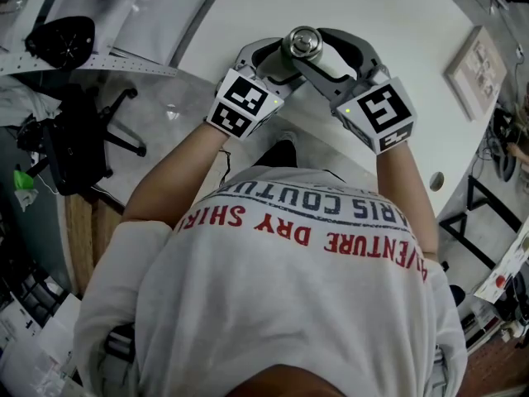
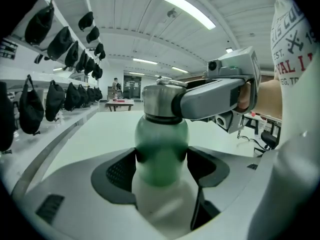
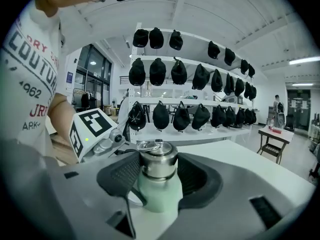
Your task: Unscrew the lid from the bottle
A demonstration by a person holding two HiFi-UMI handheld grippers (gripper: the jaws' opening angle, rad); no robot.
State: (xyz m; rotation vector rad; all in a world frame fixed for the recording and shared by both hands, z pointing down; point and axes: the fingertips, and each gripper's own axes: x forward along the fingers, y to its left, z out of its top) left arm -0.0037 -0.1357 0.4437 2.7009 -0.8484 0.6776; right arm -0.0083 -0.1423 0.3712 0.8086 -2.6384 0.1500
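Bottle (image 2: 161, 154), pale green in the body and held upright, sits near 12 o'clock in your head view, over the white surface (image 1: 397, 7). A steel lid (image 1: 303, 43) is on its neck. Your left gripper (image 1: 279, 60) reaches in from about 7 o'clock, jaws clamped on the green body just below the lid. Your right gripper (image 1: 332, 55) comes in from about 4 o'clock, its dark padded jaws clenched around the lid's sides.
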